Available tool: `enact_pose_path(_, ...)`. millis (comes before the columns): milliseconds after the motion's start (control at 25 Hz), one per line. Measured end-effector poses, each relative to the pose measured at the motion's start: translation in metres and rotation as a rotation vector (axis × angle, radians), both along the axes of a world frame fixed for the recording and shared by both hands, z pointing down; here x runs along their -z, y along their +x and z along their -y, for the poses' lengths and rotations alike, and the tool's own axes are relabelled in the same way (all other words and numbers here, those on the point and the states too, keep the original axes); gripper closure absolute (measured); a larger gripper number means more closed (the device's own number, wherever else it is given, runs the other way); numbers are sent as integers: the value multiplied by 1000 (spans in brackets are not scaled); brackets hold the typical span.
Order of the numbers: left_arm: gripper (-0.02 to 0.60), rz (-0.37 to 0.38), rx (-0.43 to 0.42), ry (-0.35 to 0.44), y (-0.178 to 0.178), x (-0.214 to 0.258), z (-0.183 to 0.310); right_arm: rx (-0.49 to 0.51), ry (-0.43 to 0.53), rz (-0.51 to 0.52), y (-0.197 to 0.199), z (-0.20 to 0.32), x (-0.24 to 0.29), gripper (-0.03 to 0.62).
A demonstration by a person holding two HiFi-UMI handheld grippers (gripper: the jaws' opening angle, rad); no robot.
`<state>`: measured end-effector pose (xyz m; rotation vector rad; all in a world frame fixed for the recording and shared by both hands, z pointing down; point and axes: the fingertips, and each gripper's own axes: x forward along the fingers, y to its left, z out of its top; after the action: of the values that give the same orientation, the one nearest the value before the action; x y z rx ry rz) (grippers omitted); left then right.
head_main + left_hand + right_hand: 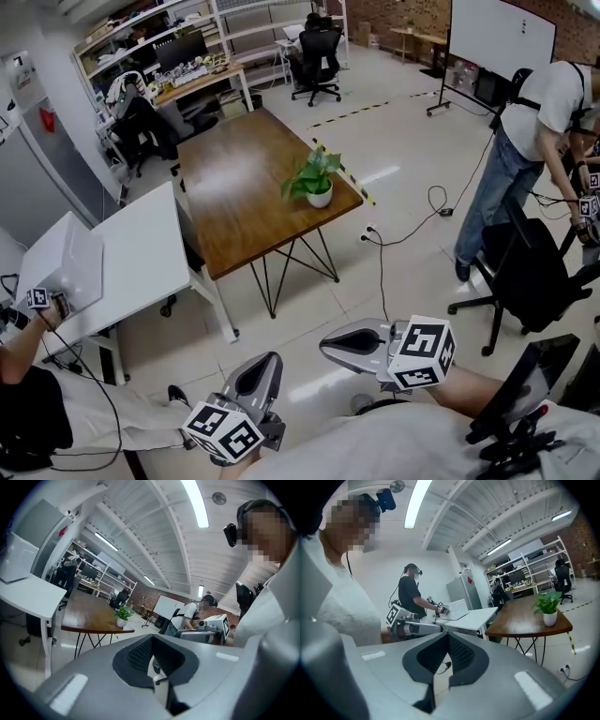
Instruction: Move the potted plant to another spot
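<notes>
The plant (314, 178) stands in a white pot on the brown table (234, 211), close to that table's near right corner and just beside its right edge. It is upright, and nothing touches it. Both gripper views show it too, small and far off: right of the left gripper's (153, 656) jaws at (123, 615), and at the right side of the right gripper's (447, 653) view at (548, 606).

Both grippers are held low and near, well apart from the table and the plant. In the head view the left gripper (270, 360) is at the bottom, left of centre, and the right gripper (326, 349) is just right of it, each with its marker cube nearest the camera. The left gripper's jaws are closed together with nothing between them. The right gripper's jaws are likewise pressed together and empty.

Left of the brown table stands a white table (150, 248) with a white box (64, 264) on its near left end. A second person (33, 403) reaches toward that box with a gripper. A third person (530, 122) bends over at the far right, behind a black chair (534, 277).
</notes>
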<state>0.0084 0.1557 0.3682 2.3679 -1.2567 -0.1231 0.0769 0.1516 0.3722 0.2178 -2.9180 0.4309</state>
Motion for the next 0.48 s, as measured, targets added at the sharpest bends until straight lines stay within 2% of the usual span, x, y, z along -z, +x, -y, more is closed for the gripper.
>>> enact_pose_path(280, 586, 25, 23, -12, 7, 1, -9, -24, -7, -8, 12, 0, -4, 591)
enact_pose_path(480, 587, 35, 4, -13, 35, 2, -1, -36, -6, -22, 32, 10, -3, 591)
